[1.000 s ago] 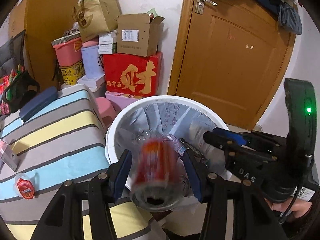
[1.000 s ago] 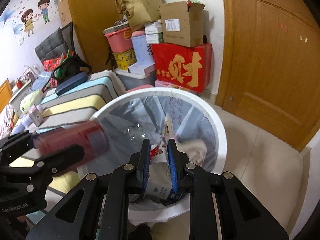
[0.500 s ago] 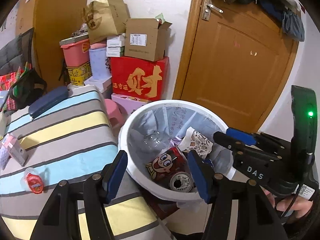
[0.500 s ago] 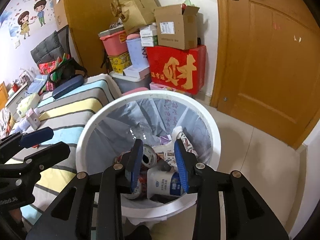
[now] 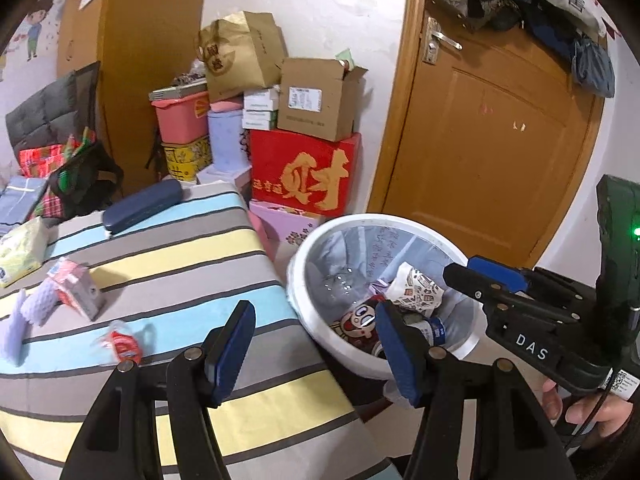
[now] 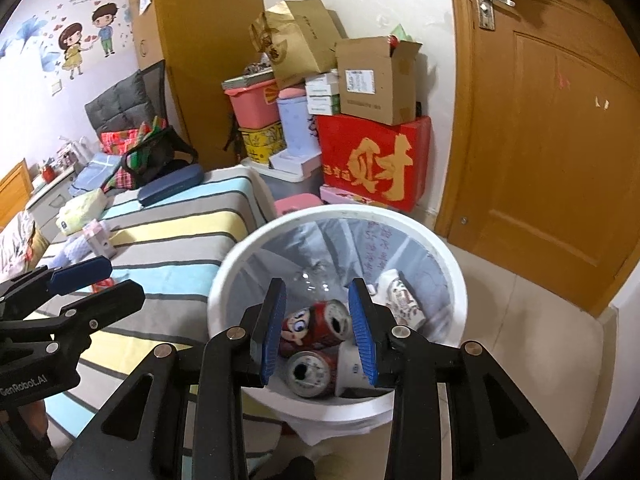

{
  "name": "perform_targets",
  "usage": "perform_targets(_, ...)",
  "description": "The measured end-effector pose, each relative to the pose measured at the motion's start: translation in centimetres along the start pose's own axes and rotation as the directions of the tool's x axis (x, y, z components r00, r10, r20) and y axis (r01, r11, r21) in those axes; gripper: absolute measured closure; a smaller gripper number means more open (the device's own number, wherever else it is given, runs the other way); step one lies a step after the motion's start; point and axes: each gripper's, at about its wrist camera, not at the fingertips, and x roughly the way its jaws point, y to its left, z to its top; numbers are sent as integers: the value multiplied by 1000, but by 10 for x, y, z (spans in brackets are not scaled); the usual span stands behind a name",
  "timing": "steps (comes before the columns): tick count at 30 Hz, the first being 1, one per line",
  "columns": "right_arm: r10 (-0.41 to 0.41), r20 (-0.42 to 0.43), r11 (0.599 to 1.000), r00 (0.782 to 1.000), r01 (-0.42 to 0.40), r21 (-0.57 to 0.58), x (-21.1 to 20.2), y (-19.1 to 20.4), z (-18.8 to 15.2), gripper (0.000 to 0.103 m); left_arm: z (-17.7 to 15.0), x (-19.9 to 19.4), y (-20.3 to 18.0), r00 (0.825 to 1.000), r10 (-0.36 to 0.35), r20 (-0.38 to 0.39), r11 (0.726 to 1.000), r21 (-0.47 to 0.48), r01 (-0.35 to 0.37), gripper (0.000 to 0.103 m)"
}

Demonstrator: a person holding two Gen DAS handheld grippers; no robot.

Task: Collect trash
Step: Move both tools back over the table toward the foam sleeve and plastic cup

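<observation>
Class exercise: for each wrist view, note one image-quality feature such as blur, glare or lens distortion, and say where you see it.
Left wrist view: the small red wrapper on the striped bedcover is smeared by motion blur; the door bows from the fisheye lens. Right wrist view: mostly sharp, glare glints on the clear liner inside the bin.

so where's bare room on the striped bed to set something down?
Free: the bed's near corner, between the small red packet and the white bin, and the stripes below the blue case. Crowded: the far left edge, with tissue pack, pink carton and bags.
</observation>
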Motion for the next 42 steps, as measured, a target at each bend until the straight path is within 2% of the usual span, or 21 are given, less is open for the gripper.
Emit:
perform_targets(4,16,6,1000,1000,-16,-13,-1,12,0,67,-4,-15,15,1000,18,15,1000,-22,-17,41)
perform_targets(8,31,16,999,999,-30,-21,-5,24,-1,60,-6,-27,30,999,34,30,998,-50,-32,41)
perform_targets(11,49,22,998,999,-48,-34,-7,36,-1,60,-10,-39,42,999,36,40,997,-69,-34,41)
perform_targets(24,132,17,985,991,-130,-110,-4,89,-2,58,-28,-80,100,989,132,70,983,-134,-122,40)
perform_targets(29,170,5,977,985,-168,-131,1,109,-3,51,-36,-95,131,979,189,79,969,-177,-173,39)
perform_targets(36,225,-32,955,974,-227,-191,12,141,-5,49,-55,-111,185,961,271,59,933,-261,-247,38)
perform_targets(42,264,-68,931,962,-272,-241,25,170,-6,47,-67,-118,222,949,313,40,908,-305,-287,37)
